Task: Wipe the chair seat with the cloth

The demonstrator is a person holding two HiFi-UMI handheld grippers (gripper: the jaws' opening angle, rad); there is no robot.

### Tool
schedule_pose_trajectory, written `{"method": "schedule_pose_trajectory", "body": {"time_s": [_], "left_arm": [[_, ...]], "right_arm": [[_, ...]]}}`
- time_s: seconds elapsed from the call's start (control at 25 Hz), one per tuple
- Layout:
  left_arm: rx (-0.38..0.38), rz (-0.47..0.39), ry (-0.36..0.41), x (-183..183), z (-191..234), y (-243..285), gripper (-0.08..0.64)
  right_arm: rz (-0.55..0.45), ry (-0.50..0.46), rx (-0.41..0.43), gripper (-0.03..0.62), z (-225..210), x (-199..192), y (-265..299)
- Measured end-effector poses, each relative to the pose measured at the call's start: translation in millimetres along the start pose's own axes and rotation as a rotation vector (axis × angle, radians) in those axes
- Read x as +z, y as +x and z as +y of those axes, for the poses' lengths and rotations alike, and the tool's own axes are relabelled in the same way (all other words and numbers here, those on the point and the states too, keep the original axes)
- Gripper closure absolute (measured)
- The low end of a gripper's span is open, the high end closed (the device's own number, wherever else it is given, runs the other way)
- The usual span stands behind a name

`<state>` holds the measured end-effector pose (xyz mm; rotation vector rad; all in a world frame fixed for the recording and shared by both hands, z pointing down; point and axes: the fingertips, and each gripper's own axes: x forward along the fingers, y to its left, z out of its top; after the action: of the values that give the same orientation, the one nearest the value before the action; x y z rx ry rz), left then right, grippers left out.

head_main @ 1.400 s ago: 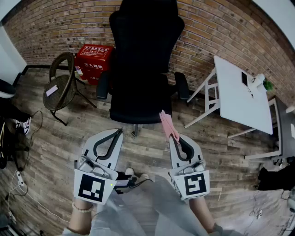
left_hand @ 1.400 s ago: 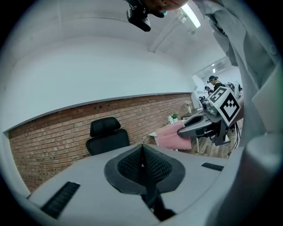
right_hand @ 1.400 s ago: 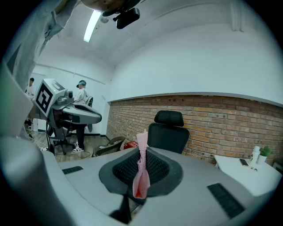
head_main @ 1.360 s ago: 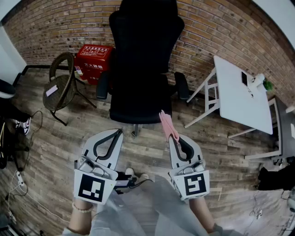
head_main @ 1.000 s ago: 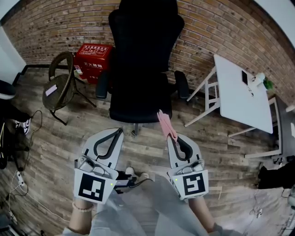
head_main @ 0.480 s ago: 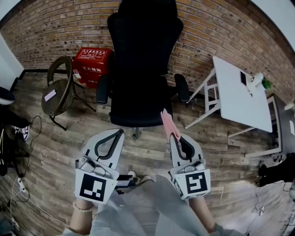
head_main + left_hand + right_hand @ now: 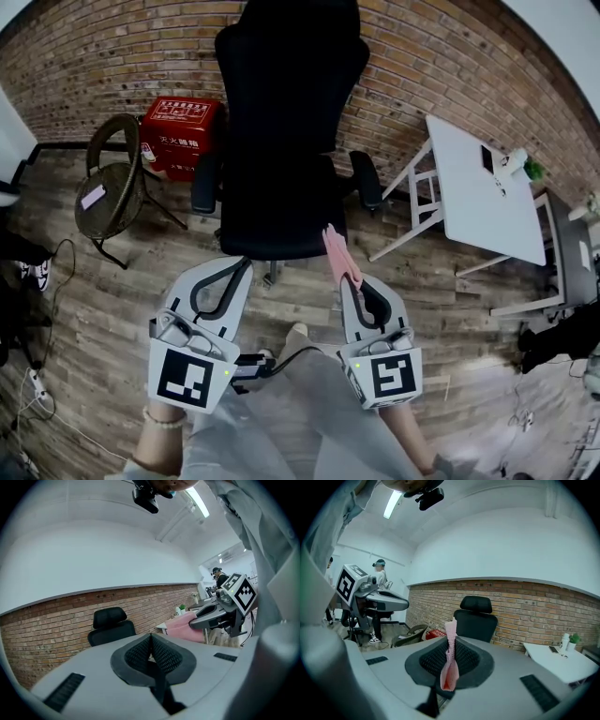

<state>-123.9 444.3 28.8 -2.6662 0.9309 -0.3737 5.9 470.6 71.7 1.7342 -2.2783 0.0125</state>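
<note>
Currently the right gripper (image 7: 343, 283) is clamping its jaws on the pink cloth (image 7: 337, 254), which is sticking out lengthwise past them toward the chair seat (image 7: 272, 220); the left gripper (image 7: 246, 267) is keeping its jaws together.

My left gripper (image 7: 246, 265) and right gripper (image 7: 343, 281) are pale grey with black ridged pads (image 7: 161, 656). Behind the jaws sit black-and-white marker cubes (image 7: 185, 378), then a bead bracelet (image 7: 159, 419).

The chair (image 7: 279, 178) stands before the wall (image 7: 94, 56). A small chair (image 7: 105, 192) and a box (image 7: 178, 133) are left of it. A table (image 7: 469, 211) is right, maybe holding a phone (image 7: 487, 159).
</note>
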Motion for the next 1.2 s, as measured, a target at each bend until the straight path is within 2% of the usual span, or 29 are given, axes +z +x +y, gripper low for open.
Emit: {"method": "schedule_pose_trajectory", "body": {"time_s": [0.32, 0.52, 0.8, 1.2], "left_arm": [[0.006, 0.005, -0.009, -4, 13, 20, 0.541], [0.031, 0.024, -0.007, -8, 27, 50, 0.541], [0.09, 0.063, -0.012, -15, 62, 115, 0.541], [0.157, 0.108, -0.021, -17, 112, 233, 0.541]], "right_arm": [[0.003, -0.007, 0.006, 0.537, -12, 1, 22], [0.002, 0.001, 0.045, 0.537, -33, -4, 54], [-0.012, -0.013, 0.127, 0.537, -82, 1, 124], [-0.017, -0.005, 0.231, 0.537, -174, 9, 232]]}}
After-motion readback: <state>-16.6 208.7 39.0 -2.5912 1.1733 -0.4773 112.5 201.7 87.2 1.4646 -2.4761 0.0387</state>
